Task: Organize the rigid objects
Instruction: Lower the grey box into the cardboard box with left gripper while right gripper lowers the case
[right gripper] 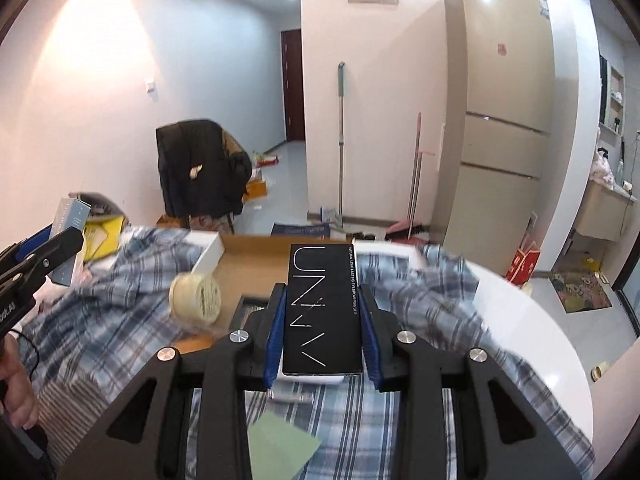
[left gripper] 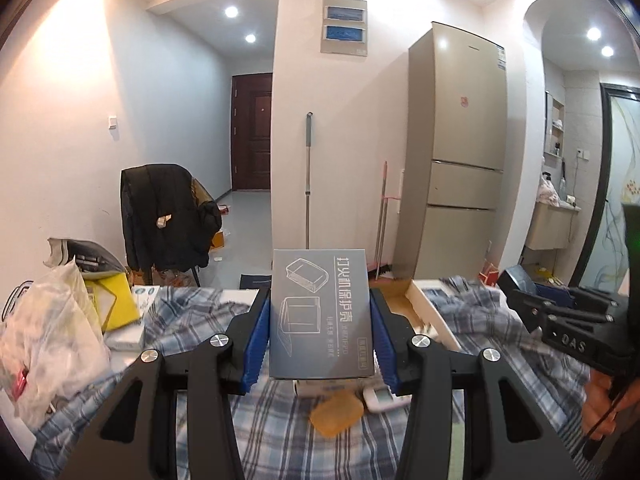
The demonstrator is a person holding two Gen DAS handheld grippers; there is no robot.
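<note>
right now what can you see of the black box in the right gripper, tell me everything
The black box is a slim, long rectangular carton, apparently glossy cardboard, with thin white line lettering and a line of small white print down one long edge. A white layer shows along its near bottom edge. It is clamped by its long sides between the blue pads of the right gripper, pointing away from the camera and held above the plaid cloth, apparently touching nothing else.

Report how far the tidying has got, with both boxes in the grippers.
Done: nothing clearly sorted yet.
In hand: the left gripper is shut on a grey box, and the right gripper on a black box, both lifted above the checked cloth.
Left: both boxes need placing; the tape roll, orange piece and green card remain loose.
</note>
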